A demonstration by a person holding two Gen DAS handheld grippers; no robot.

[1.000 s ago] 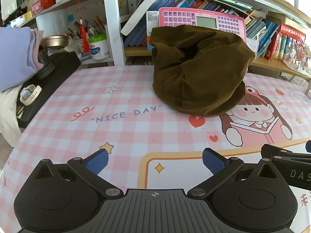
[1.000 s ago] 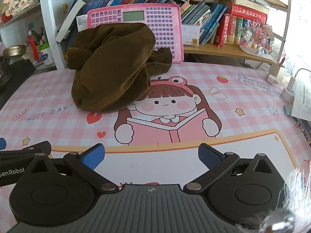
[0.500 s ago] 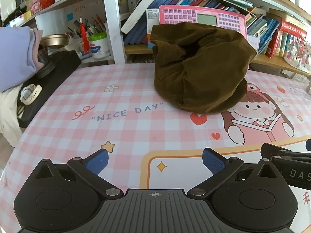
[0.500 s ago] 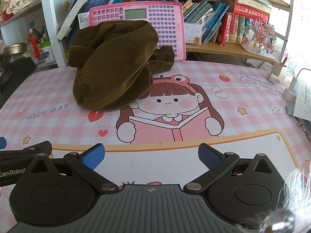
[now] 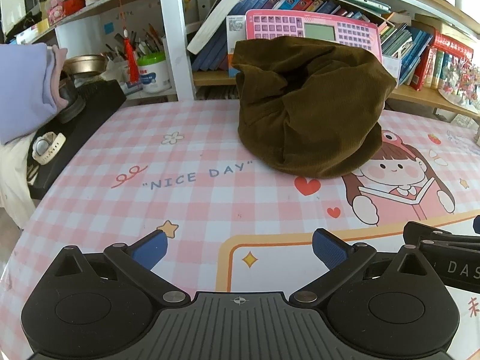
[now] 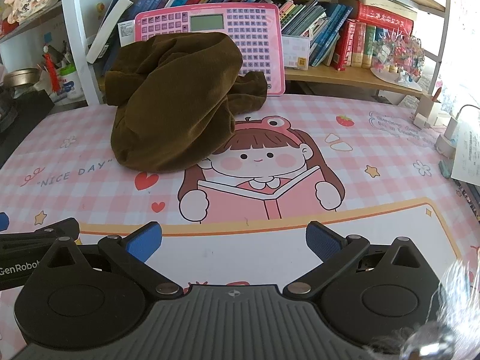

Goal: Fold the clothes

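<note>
A crumpled dark brown corduroy garment [image 5: 312, 105] lies in a heap at the far side of the pink checked table mat [image 5: 180, 204]; it also shows in the right wrist view [image 6: 177, 108]. My left gripper [image 5: 240, 249] is open and empty, low over the mat's near edge, well short of the garment. My right gripper [image 6: 234, 243] is open and empty too, beside the left one, with the garment ahead and to its left.
A pink toy keyboard [image 6: 228, 39] leans on the bookshelf [image 6: 354, 75] behind the garment. A black box with a white watch [image 5: 48, 150] sits at the left edge. Folded lilac clothing [image 5: 24, 87] is at far left. A charger and papers [image 6: 459, 147] lie at right.
Both grippers have drifted slightly, so the garment sits a little lower and nearer in both views. Both jaws stay open and empty.
</note>
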